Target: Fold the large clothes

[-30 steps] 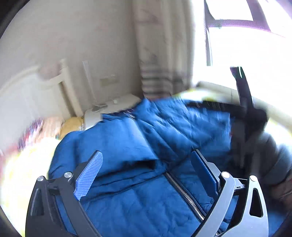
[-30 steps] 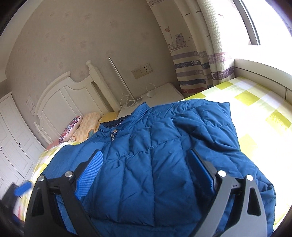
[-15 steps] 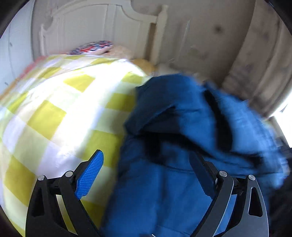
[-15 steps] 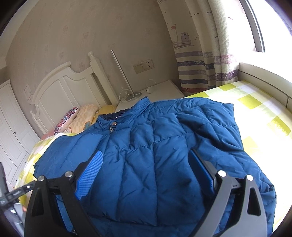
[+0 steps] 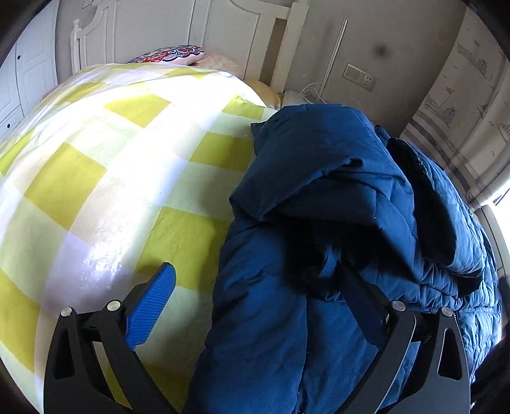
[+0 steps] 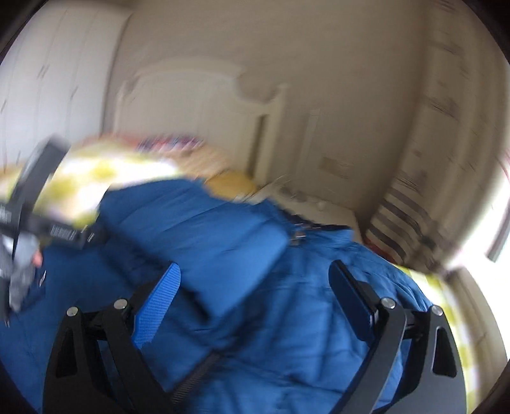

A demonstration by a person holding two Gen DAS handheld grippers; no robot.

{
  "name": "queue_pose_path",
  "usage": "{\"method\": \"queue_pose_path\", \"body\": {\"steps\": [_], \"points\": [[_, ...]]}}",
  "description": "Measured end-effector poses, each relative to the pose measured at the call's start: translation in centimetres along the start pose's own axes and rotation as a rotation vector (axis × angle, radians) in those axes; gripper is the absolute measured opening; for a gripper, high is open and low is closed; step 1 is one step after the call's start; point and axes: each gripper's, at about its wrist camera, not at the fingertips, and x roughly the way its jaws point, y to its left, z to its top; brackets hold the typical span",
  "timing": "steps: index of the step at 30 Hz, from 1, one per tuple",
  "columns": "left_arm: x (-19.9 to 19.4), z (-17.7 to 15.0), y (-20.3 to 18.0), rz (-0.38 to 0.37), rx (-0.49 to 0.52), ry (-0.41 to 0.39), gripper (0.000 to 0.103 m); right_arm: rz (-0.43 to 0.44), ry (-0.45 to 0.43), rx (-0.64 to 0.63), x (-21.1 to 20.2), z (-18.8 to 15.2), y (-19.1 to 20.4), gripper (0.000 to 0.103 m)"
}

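Blue padded jacket (image 5: 318,223), bunched, on checked bed (image 5: 95,165) near headboard (image 5: 191,28). Left tool (image 5: 255,302) and right tool (image 6: 255,293): both agape, gripping nothing.

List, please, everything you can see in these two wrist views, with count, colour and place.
Puffer jacket: one, dark blue, bunched on the bed's right side.
Bedspread: one, yellow-and-white check, covering the bed.
Patterned pillow: one, red and blue, at the headboard.
Headboard: one, white, behind the pillow.
Wall socket: one, pale, right of the headboard.
Curtain: one, pale with striped hem, far right.
Left gripper: one, black with blue pads, open over the jacket's edge.
Right gripper: one, same colours, open above the jacket; view blurred.
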Motion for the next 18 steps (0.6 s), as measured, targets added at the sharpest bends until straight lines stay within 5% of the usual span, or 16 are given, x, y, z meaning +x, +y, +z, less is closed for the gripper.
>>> {"method": "queue_pose_path", "body": {"steps": [12, 13, 14, 16, 18], "points": [[0.0, 0.2, 0.5, -0.018, -0.004, -0.005, 0.098, 0.004, 0.22, -0.175, 7.8, 3.2, 5.8, 0.092], [0.0, 0.2, 0.6, -0.022, -0.006, -0.007, 0.098, -0.008, 0.213, -0.186, 8.0, 3.2, 5.9, 0.086], [0.0, 0.2, 0.7, -0.026, -0.009, -0.009, 0.098, -0.012, 0.203, -0.188, 7.9, 3.1, 6.0, 0.061], [-0.1, 0.2, 0.9, -0.032, -0.012, -0.011, 0.098, 0.043, 0.152, -0.126, 6.5, 3.6, 5.1, 0.033], [-0.1, 0.2, 0.9, -0.035, -0.015, -0.013, 0.098, 0.056, 0.084, 0.0, 4.5, 4.3, 2.5, 0.025]]}}
